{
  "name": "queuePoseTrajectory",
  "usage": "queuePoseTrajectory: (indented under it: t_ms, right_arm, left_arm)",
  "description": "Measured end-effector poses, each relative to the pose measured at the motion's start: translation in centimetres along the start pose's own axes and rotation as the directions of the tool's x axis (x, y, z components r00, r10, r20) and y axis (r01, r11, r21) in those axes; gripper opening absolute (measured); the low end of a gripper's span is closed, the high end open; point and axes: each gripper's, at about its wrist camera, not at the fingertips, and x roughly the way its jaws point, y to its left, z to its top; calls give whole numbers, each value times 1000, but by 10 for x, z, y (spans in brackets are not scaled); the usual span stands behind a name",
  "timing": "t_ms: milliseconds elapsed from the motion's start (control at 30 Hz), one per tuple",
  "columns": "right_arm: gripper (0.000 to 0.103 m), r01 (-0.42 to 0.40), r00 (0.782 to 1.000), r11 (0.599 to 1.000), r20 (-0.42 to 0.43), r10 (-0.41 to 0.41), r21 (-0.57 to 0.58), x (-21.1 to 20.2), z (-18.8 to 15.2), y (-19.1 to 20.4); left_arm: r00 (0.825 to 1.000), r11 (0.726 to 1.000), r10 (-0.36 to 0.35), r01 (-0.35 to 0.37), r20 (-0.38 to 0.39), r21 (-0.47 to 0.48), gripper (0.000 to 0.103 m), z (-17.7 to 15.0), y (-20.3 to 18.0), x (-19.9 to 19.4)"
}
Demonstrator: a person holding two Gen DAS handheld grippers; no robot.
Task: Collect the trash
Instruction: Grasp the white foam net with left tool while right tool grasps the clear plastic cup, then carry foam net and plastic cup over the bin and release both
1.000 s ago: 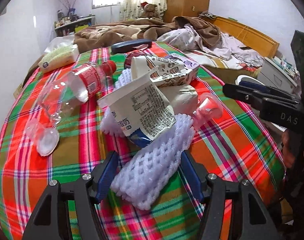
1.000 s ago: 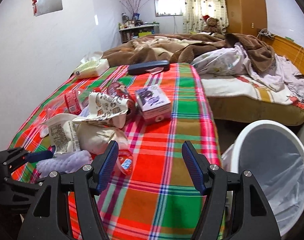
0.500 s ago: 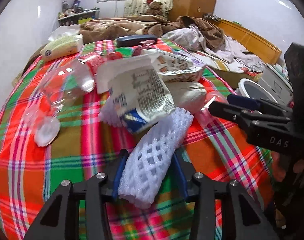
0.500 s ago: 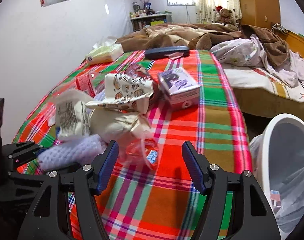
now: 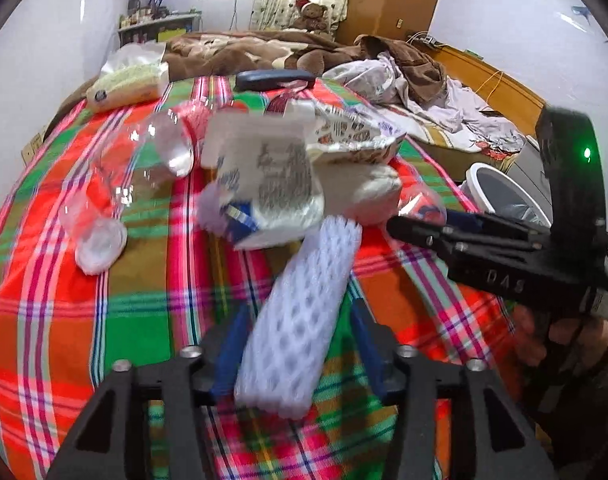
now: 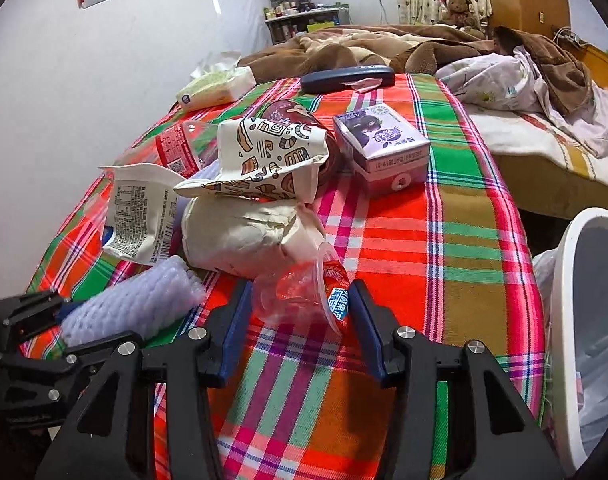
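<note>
A white foam net (image 5: 299, 320) lies lengthwise between the fingers of my left gripper (image 5: 299, 344), whose jaws are opening. A thin gap shows along the net's right side. My right gripper (image 6: 299, 320) straddles a crushed clear plastic cup (image 6: 304, 292) with a red and blue lid on the plaid tablecloth (image 6: 444, 216). Its jaws are closing and the pads stand close on both sides of the cup without squashing it. The left wrist view shows the right gripper (image 5: 396, 226) beside the pile. The white bin (image 6: 564, 280) stands off the table's right edge.
The pile behind holds a crumpled paper bag (image 6: 239, 236), a patterned wrapper (image 6: 271, 152), a printed packet (image 6: 139, 208), a clear bottle (image 5: 151, 160) and a purple carton (image 6: 380, 148). A tissue pack (image 6: 215, 88) and a dark case (image 6: 348, 76) lie at the far edge.
My left gripper squeezed the foam net, then widened again, and the net now tilts upward. My right gripper came forward and down around the plastic cup and its jaws narrowed.
</note>
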Motion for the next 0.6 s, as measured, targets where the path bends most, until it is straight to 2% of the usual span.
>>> queuePoseTrajectory:
  t_ms: [267, 367, 433, 600]
  right_arm:
    - [50, 9, 1000, 1000, 17, -10, 11, -6, -5, -6]
    - [50, 16, 1000, 1000, 20, -16, 20, -8, -5, -9]
    - [50, 17, 1000, 1000, 24, -18, 22, -10, -5, -10]
    - [50, 29, 998, 999, 46, -30, 25, -17, -7, -12]
  left_arm:
    - [999, 1000, 22, -21, -35, 17, 60, 8, -1, 13]
    - [998, 999, 34, -32, -47, 39, 52, 5, -7, 18]
    - [998, 997, 50, -48, -42, 59, 40, 5, -12, 18]
    - [999, 999, 39, -38, -34, 33, 30, 6, -16, 15]
